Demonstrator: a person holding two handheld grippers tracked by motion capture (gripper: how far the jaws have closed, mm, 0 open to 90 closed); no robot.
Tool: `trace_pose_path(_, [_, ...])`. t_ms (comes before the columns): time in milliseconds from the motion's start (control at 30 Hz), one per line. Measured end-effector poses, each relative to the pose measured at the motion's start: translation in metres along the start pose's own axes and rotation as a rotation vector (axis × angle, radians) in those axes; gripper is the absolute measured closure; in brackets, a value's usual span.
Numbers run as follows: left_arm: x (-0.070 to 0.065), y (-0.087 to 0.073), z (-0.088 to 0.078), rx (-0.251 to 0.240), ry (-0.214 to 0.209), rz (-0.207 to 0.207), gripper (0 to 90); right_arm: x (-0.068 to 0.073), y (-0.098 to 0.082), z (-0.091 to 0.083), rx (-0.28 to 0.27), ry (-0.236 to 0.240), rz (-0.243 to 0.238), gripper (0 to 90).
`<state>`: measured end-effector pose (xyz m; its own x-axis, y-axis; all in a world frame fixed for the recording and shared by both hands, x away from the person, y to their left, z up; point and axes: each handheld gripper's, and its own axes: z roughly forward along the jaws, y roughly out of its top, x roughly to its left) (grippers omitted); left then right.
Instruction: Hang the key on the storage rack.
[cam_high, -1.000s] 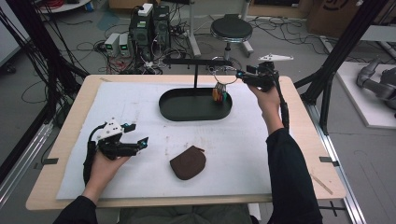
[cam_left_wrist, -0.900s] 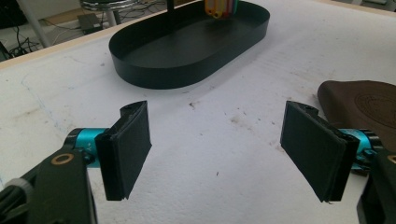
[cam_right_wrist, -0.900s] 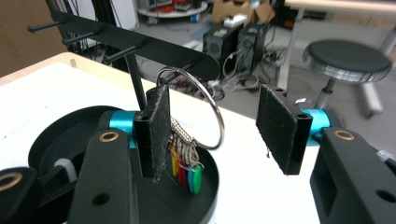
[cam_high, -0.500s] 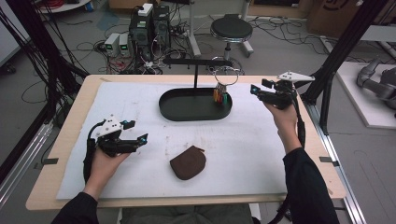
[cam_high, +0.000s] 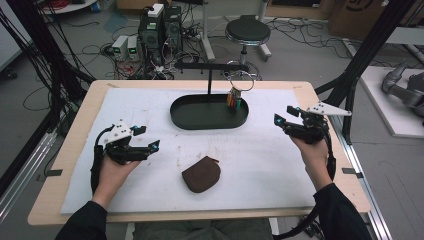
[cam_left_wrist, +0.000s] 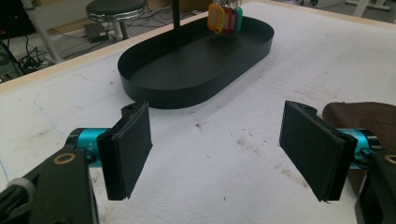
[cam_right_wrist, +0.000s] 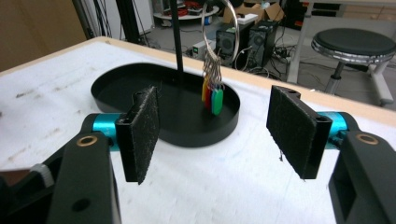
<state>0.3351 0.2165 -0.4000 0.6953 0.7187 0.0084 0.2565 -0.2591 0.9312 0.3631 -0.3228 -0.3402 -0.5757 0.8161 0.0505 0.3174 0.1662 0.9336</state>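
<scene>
Two hand-held grippers, 1 tray, 1 pouch

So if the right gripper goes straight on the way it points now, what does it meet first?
Probably the black tray: the right gripper, jaws open and empty, points at its near wall across bare white mat. The hanging key tags lie just beyond, though depth is uncertain.

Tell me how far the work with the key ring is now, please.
Done: the key ring hangs on the stand over the black tray. In hand: nothing; the right gripper, jaws just opening, and the left gripper are empty. Left: perhaps the untouched brown pouch.
</scene>
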Motion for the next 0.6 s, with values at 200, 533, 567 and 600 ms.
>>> trace_pose_path(200, [0.000, 0.001, -0.002, -0.004, -0.002, -0.003, 25.1, 0.003, -0.027, -0.007, 0.022, -0.014, 0.046, 34.3])
trace_pose_path(533, [-0.001, -0.001, -0.008, -0.027, -0.025, -0.022, 25.1, 0.015, -0.049, -0.019, 0.020, -0.036, 0.056, 32.8])
trace_pose_path(567, [-0.001, -0.001, -0.007, -0.027, -0.029, -0.021, 25.1, 0.016, -0.050, -0.021, 0.023, -0.040, 0.049, 32.8])
trace_pose_path(600, [-0.002, -0.001, -0.007, -0.028, -0.035, -0.021, 25.2, 0.016, -0.051, -0.022, 0.023, -0.047, 0.045, 32.8])
